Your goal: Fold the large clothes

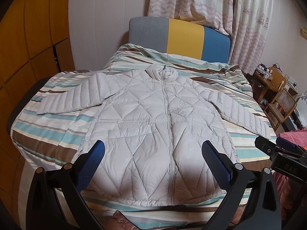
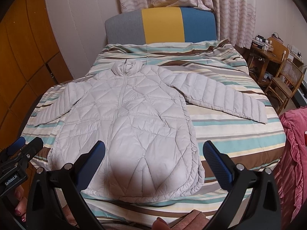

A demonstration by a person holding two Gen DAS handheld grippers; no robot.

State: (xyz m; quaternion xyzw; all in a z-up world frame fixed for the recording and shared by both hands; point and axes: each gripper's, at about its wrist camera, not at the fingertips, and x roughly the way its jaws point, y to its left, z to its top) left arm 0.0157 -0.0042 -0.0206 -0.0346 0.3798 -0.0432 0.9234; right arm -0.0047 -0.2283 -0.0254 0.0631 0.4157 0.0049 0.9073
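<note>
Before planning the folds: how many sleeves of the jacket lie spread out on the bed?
2. The left sleeve lies toward the wardrobe side; the right sleeve lies toward the chairs. None hidden.

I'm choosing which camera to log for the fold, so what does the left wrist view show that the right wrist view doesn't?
Only the left wrist view shows the right tool, at its right edge. Only the right wrist view shows the left tool, a hand under it, and much of a pink blanket. Both show the pale quilted jacket lying flat, zipped, sleeves spread, on the striped bedspread, before the grey, yellow and blue headboard.
</note>
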